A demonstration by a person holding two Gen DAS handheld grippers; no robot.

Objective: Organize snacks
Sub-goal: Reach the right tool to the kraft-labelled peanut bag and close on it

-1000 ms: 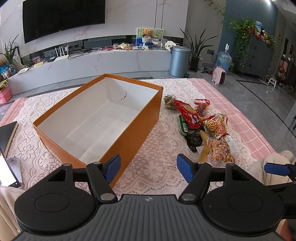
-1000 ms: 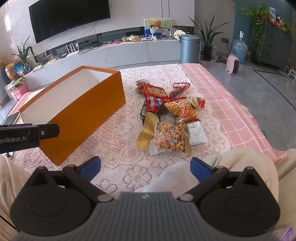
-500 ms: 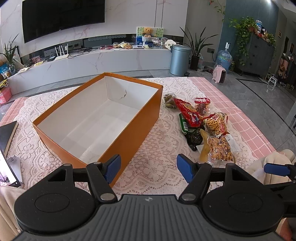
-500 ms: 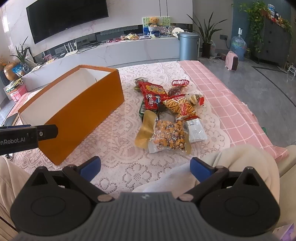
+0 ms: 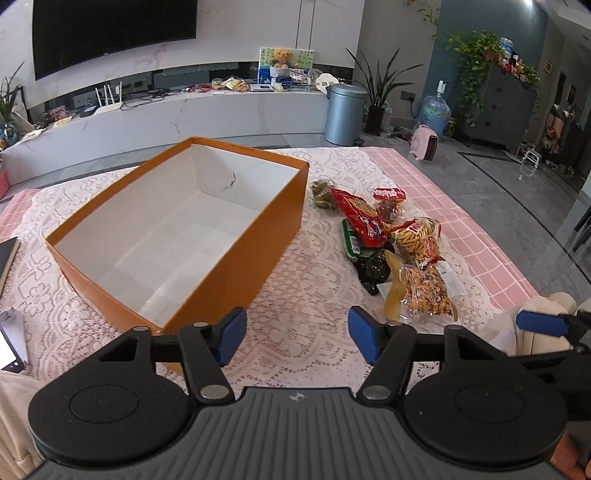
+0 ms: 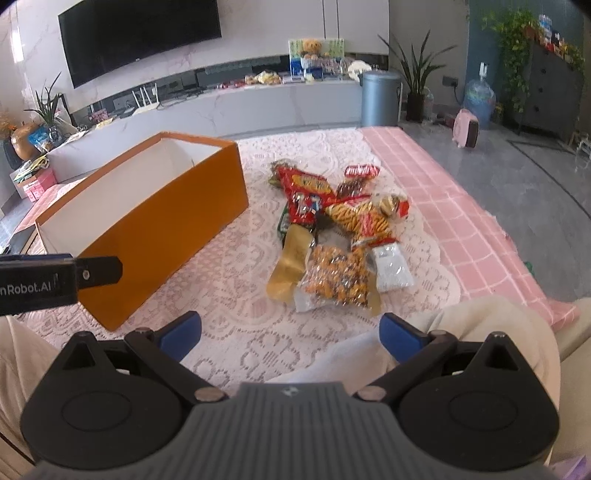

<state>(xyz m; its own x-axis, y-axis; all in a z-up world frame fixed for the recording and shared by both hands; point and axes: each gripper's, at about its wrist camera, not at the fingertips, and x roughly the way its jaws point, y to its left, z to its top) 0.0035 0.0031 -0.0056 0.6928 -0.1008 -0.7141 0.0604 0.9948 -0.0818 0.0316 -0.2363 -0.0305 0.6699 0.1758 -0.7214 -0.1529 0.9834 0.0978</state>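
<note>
Two grippers, both low at the near edge of the table (image 5: 306, 295), neither holding anything. Left gripper (image 5: 293, 334) with its blue pads spread wide, over bare lace cloth (image 5: 317, 332) just past the near corner of the orange box (image 5: 236, 254). Right gripper (image 6: 290, 330) likewise spread wide, pads apart above the cloth and a beige trouser leg (image 6: 480, 325), short of the snack pile.

From the left wrist view: down into the box, white inside and bare, a dark scuff (image 5: 229, 183) on the far inner wall. Snacks heaped to the right of the box, apart from it: a long red packet (image 5: 364, 221), a small red-topped bag (image 5: 388, 201), a bag of orange sticks (image 5: 417, 240), a clear bag of mixed nuts (image 5: 424, 291) nearest, a dark packet (image 5: 375, 271) and a green one (image 5: 350, 240) partly under the rest. One blue pad of the right gripper (image 5: 541, 323) poking in at the right edge.

From the right wrist view: mostly the orange outer side of the box (image 6: 162, 236), little of its floor. Pile laid out more plainly here: red packet (image 6: 306, 195), red-topped bag (image 6: 360, 177), orange sticks (image 6: 364, 221), nut bag (image 6: 338, 278), plus a flat gold pouch (image 6: 291, 264) and a small white sachet (image 6: 389, 267) beside it. Black arm of the left gripper (image 6: 55, 278) crossing the left edge, lettering on it.

Behind the table in both views: television (image 5: 110, 29), long white counter (image 5: 184, 114), grey bin (image 5: 345, 112), potted plants (image 5: 380, 85).
</note>
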